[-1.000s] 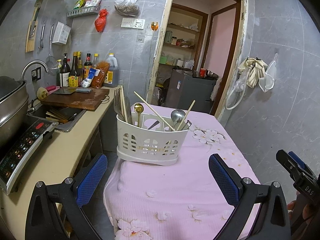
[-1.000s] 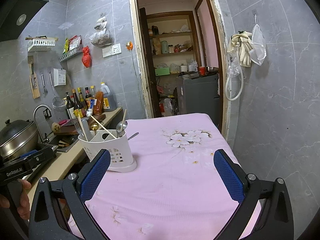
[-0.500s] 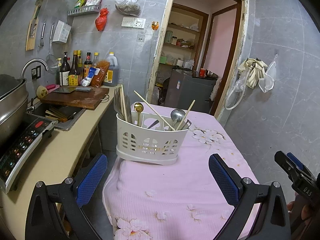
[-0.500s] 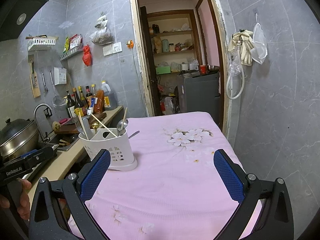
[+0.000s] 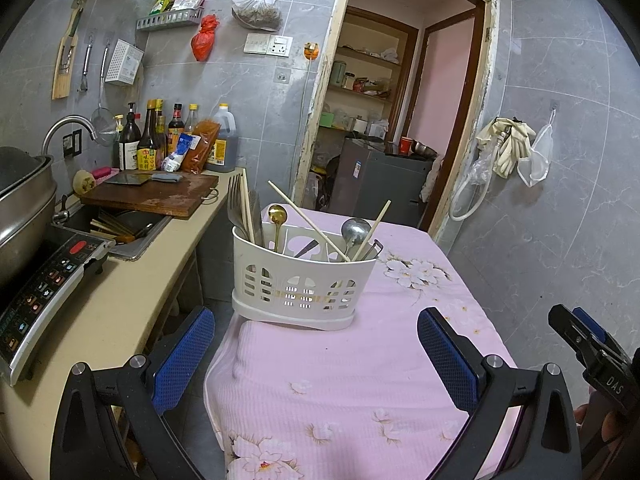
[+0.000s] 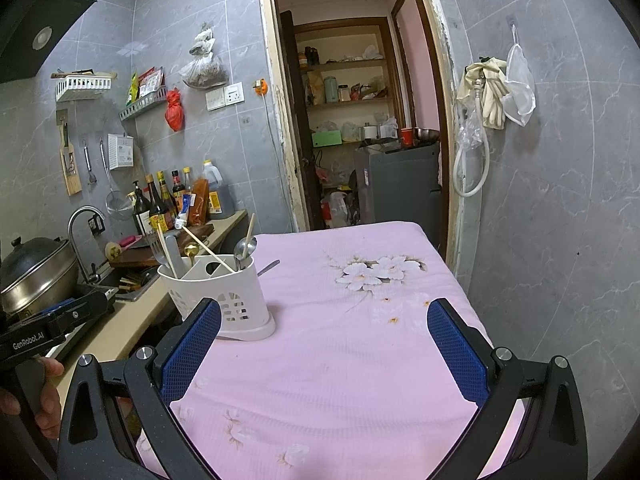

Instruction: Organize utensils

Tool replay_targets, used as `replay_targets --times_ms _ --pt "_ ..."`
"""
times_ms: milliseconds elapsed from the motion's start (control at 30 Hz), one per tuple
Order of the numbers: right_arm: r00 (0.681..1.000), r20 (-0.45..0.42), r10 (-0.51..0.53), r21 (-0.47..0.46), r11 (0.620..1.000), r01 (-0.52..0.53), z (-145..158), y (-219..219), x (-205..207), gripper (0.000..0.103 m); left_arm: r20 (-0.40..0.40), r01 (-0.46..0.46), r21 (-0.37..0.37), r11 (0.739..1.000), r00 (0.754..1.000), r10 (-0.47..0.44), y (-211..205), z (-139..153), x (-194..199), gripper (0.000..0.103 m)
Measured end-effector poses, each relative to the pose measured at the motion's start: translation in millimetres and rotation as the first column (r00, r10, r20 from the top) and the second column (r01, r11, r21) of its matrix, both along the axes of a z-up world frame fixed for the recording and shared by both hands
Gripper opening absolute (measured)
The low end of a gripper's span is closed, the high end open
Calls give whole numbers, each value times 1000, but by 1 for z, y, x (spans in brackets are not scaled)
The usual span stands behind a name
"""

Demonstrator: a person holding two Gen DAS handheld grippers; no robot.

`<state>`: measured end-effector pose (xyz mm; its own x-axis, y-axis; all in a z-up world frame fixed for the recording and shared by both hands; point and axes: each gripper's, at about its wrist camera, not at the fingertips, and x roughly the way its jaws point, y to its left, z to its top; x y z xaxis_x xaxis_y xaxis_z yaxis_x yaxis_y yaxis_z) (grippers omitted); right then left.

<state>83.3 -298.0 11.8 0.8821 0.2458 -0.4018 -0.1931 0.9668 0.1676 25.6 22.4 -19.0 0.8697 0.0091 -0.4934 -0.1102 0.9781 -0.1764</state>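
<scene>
A white slotted utensil caddy (image 5: 300, 284) stands on the pink flowered tablecloth (image 5: 360, 380) at the table's left edge. It holds a fork, wooden chopsticks (image 5: 308, 222), a gold spoon (image 5: 277, 216) and a steel ladle (image 5: 354, 230). It also shows in the right wrist view (image 6: 224, 296). My left gripper (image 5: 316, 360) is open and empty, just short of the caddy. My right gripper (image 6: 324, 348) is open and empty over the cloth, to the caddy's right. A utensil handle (image 6: 269, 267) sticks out behind the caddy.
A counter (image 5: 120, 300) runs along the left with an induction cooker (image 5: 44, 292), a steel pot (image 5: 20, 204), a sink (image 5: 116, 228), a cutting board (image 5: 156, 196) and sauce bottles (image 5: 160, 140). A doorway (image 5: 380, 120) opens behind the table. A tiled wall (image 6: 560, 220) stands to the right.
Both grippers have drifted slightly; the caddy sits a touch higher in both views. Both grippers stay open and empty.
</scene>
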Motion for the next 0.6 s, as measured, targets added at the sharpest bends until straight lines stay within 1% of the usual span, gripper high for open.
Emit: replay_targets --times_ms 600 --pt "1000 -5 -1 0 1000 1 -2 3 -2 101 -1 0 -2 1000 1000 0 0 0 0 102"
